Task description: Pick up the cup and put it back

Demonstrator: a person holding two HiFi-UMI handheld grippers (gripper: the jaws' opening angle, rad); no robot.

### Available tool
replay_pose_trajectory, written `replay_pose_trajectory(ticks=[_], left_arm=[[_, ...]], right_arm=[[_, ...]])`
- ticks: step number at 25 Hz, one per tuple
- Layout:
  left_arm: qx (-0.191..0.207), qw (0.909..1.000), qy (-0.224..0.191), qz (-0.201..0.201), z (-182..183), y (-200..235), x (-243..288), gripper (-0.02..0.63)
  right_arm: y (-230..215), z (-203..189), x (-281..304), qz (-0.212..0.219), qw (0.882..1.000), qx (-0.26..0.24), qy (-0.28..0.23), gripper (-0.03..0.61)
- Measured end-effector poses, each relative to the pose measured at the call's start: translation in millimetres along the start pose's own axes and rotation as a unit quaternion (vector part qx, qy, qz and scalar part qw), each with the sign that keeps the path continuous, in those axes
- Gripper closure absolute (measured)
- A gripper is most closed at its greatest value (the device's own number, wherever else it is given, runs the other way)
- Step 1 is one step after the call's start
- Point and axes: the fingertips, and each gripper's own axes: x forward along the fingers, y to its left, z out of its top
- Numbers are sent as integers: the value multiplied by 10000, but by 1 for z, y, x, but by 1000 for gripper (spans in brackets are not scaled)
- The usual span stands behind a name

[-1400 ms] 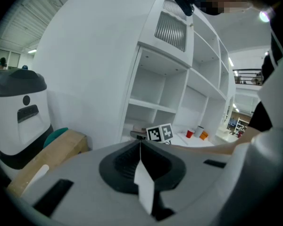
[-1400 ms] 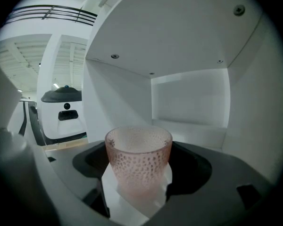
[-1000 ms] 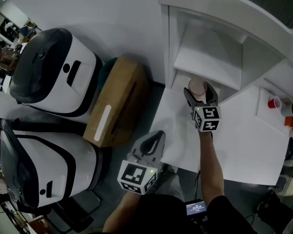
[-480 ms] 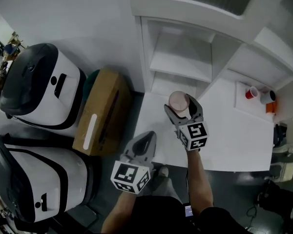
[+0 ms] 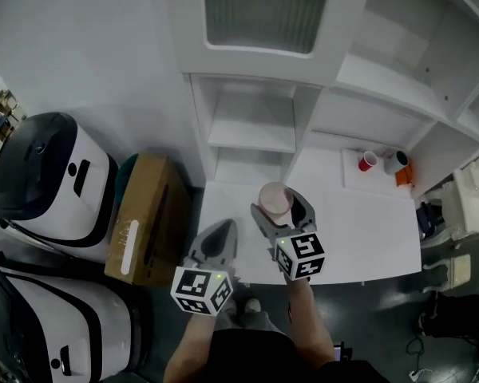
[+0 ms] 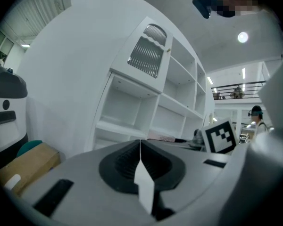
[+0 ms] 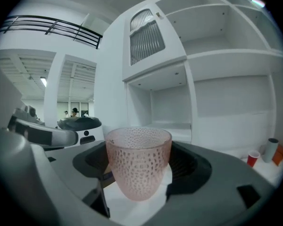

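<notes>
A pink dimpled cup (image 5: 274,200) (image 7: 138,161) stands upright between the jaws of my right gripper (image 5: 277,211) (image 7: 140,173), which is shut on it and holds it above the white table (image 5: 367,230), in front of the white shelf unit (image 5: 251,126). My left gripper (image 5: 214,242) (image 6: 140,166) hangs lower left of the right one, off the table's left edge, shut with nothing between its jaws.
A red cup (image 5: 368,161), a grey cup (image 5: 395,162) and an orange thing (image 5: 405,174) stand at the table's far right. A cardboard box (image 5: 144,214) and two white-and-black machines (image 5: 48,174) sit on the floor to the left.
My right gripper has drawn the cup out of the low shelf opening and back over the table. The head view has tilted up, showing more shelves. The left gripper stays shut.
</notes>
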Motion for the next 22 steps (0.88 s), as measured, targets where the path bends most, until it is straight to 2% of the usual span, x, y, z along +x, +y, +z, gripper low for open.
replay_pose_trajectory(ticks=[9,22], left_arm=[[-1,9992,-329,-207,23,-23,20,600],[223,9984,-444,-272,36,-36,25,600]], right_arm=[[4,46,-48,-128,9989,-315,-328,195],[-3,50,-50,-71,9987,-354,-370,195]])
